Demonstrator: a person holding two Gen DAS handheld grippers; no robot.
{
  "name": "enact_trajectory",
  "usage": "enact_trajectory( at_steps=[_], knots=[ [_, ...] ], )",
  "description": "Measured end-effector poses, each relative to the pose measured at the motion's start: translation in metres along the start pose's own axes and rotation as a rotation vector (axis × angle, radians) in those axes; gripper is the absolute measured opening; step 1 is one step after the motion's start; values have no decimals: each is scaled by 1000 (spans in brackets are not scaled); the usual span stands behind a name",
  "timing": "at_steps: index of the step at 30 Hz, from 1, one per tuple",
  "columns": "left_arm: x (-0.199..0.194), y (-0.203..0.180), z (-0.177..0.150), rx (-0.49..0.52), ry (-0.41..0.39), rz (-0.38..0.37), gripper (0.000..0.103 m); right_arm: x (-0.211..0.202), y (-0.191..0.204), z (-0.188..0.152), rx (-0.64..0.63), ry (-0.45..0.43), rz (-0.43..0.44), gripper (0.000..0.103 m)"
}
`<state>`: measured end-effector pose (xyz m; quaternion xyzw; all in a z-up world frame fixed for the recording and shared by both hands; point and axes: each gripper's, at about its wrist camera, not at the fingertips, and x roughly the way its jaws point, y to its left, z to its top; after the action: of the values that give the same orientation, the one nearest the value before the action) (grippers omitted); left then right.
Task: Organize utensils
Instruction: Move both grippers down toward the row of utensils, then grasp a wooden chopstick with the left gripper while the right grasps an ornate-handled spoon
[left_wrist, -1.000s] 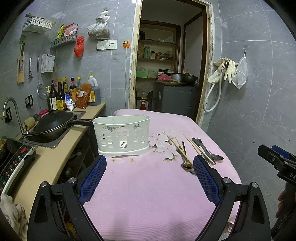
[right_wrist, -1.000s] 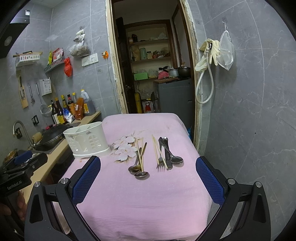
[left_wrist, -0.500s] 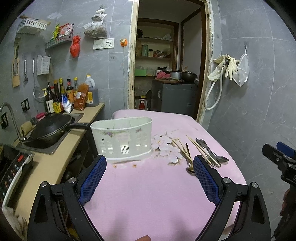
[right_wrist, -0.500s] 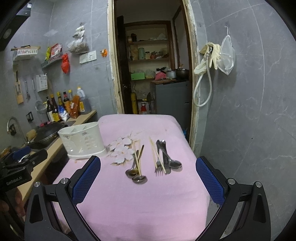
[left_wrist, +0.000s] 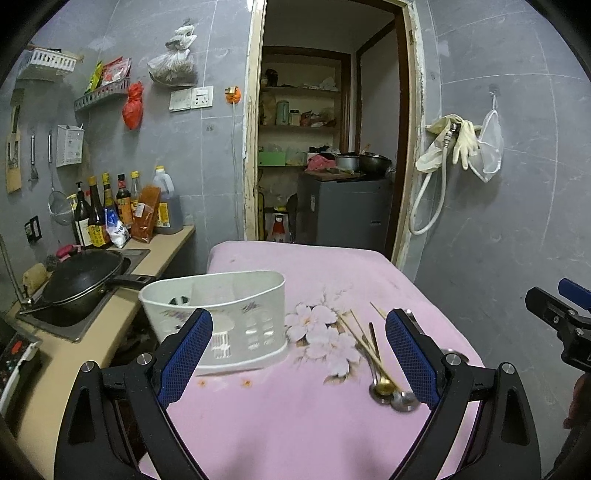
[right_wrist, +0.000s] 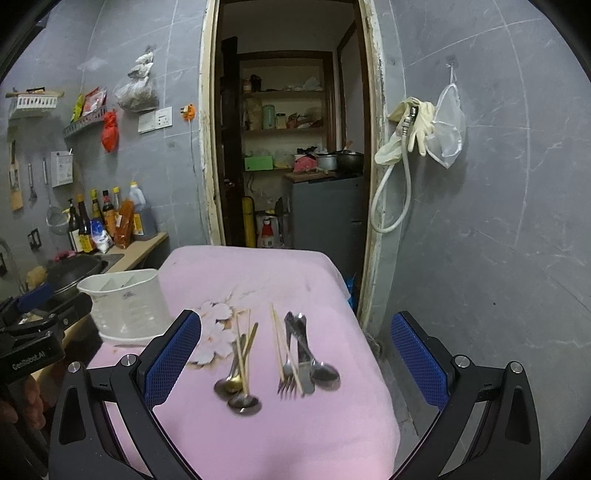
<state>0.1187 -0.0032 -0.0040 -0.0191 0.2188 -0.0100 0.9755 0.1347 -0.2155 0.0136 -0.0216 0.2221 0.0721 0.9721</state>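
Note:
A white plastic utensil holder (left_wrist: 221, 314) (right_wrist: 125, 306) stands on the left part of the pink-covered table (left_wrist: 295, 417) (right_wrist: 258, 435). Right of it lie gold and silver spoons (right_wrist: 236, 387) (left_wrist: 388, 387) with chopsticks (right_wrist: 242, 354) across them. Further right lie a fork (right_wrist: 287, 384), more chopsticks (right_wrist: 282, 339) and a large silver spoon (right_wrist: 325, 373). My left gripper (left_wrist: 297, 354) hovers open above the table, in front of the holder. My right gripper (right_wrist: 295, 354) is open above the utensils, holding nothing.
A kitchen counter (left_wrist: 74, 354) with a black wok (left_wrist: 83, 282), sink and bottles (left_wrist: 110, 210) runs along the left. An open doorway (left_wrist: 325, 147) lies beyond the table. A tiled wall with a hose and gloves (left_wrist: 450, 144) is on the right.
Both grippers have moved forward and lower toward the table; the holder and utensils appear larger and nearer. Both stay open and hold nothing.

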Motion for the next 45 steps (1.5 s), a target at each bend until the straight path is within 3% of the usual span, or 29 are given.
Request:
enact_trajectory(
  at_steps=[6, 12, 15, 18, 20, 23, 29, 34, 40, 45],
  knots=[
    [65, -17, 7, -21, 80, -14, 92, 68, -27, 8, -11, 80, 69, 101],
    [130, -32, -4, -24, 172, 8, 91, 141, -47, 6, -27, 227, 130, 76],
    [160, -36, -11, -15, 226, 10, 89, 172, -50, -1, -37, 307, 154, 58],
    [189, -37, -19, -10, 288, -7, 77, 196, -53, -11, -47, 372, 196, 52],
    [207, -38, -24, -7, 337, -26, 62, 211, -51, -19, -66, 422, 225, 50],
    [230, -38, -31, -9, 411, -70, 48, 226, -53, -28, -78, 475, 261, 50],
    [259, -39, -44, -41, 527, -115, 32, 247, -52, -38, -96, 545, 301, 44],
    [277, -37, -52, -59, 598, -140, 22, 254, -52, -38, -114, 553, 313, 42],
    [285, -32, -52, -86, 634, -170, 6, 255, -59, -37, -113, 550, 316, 27],
    [281, -20, -50, -146, 648, -189, 5, 252, -64, -37, -82, 542, 317, 17]
  ],
)
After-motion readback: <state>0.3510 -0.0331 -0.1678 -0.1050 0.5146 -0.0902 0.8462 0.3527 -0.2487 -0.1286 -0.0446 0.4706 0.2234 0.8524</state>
